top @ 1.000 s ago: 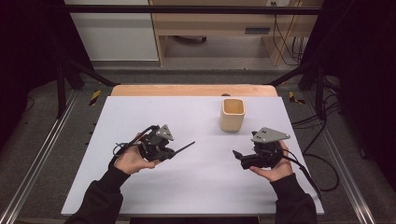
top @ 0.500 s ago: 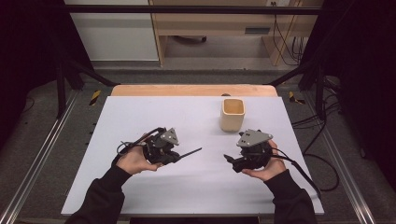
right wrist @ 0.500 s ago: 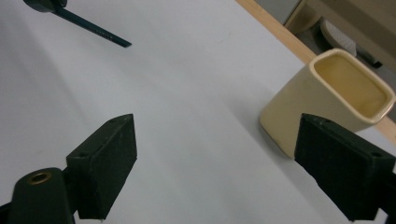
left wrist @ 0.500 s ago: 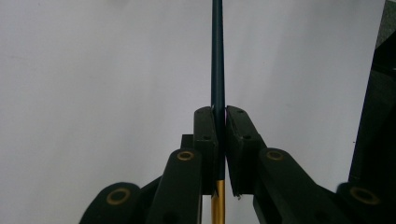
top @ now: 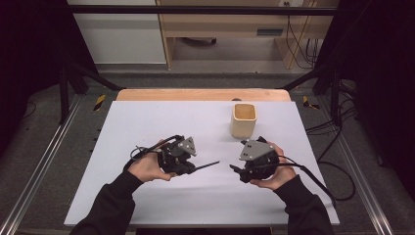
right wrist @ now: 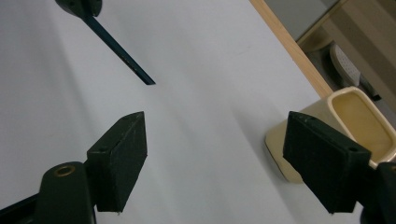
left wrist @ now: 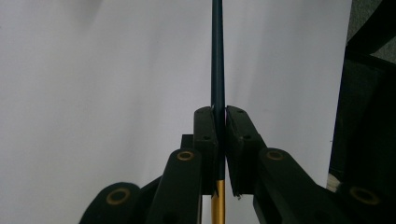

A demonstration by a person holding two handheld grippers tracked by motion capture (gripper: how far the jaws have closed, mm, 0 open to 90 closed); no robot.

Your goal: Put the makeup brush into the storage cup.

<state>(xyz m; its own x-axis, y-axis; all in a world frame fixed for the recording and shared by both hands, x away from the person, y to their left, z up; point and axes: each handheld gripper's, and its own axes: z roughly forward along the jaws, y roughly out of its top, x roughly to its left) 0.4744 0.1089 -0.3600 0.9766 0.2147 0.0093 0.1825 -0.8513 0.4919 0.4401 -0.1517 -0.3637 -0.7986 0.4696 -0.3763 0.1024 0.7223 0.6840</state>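
My left gripper (top: 192,169) is shut on a thin dark stick (top: 208,165) with a gold-coloured end. The stick points right, toward my right gripper (top: 235,169). In the left gripper view the stick (left wrist: 217,56) runs straight up from between the pressed pads (left wrist: 206,128). My right gripper (right wrist: 217,123) stands open; its jaws have just been closing, with nothing between them. In the right gripper view the stick's tip (right wrist: 140,74) hangs at upper left, short of the jaws. A beige cup (top: 243,120) stands upright on the white table (top: 147,122), just behind the right hand.
The cup (right wrist: 355,112) sits beside the right jaw in the right gripper view. The table's wooden far edge (top: 195,94) lies behind it. Metal frame rails (top: 44,161) run along both sides. A cable (top: 337,183) trails off to the right.
Both hands have drawn toward the middle of the table, bringing the stick's tip close to the right gripper. The right gripper's jaws stand narrower than before.
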